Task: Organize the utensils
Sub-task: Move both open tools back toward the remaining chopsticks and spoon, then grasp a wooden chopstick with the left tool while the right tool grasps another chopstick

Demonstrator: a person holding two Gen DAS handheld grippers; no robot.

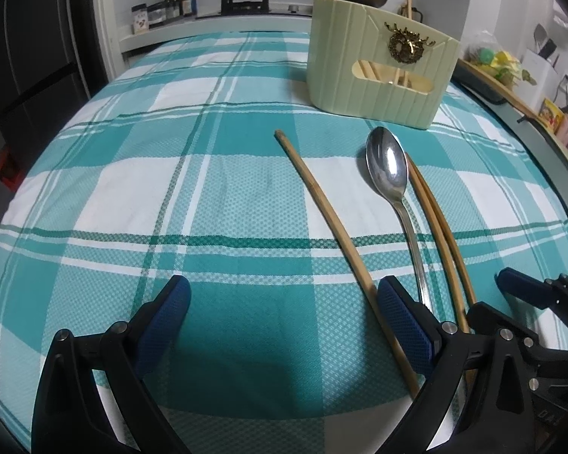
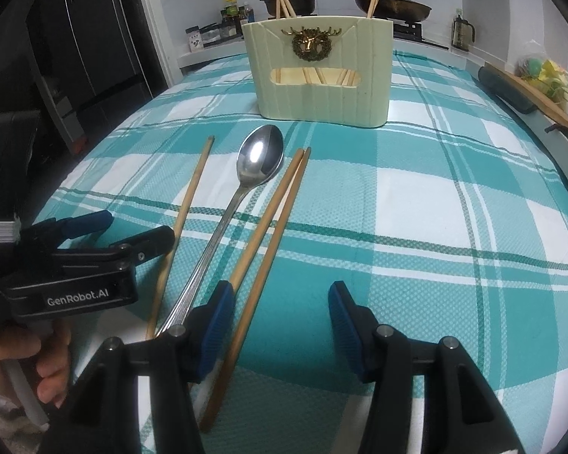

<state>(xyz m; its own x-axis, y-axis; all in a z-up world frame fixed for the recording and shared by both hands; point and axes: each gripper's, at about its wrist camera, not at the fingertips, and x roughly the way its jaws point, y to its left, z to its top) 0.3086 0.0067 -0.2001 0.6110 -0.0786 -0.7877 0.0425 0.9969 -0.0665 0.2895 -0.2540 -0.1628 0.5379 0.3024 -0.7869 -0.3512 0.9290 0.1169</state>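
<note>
Two jaws spread and empty on the right gripper [image 2: 280,321], straddling one chopstick [image 2: 246,302] just inside the left pad, needing centring before closing.

glossy metal spoon [image 2: 260,159], wooden chopsticks [image 2: 272,219], woven tablecloth [image 2: 416,227]

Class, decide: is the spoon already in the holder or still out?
Out. The spoon lies flat on the tablecloth, in front of the holder.

Both angle downward side by side: the left gripper [image 1: 284,302] and right gripper [image 2: 280,317] have jaws apart, gripping nothing.
</note>
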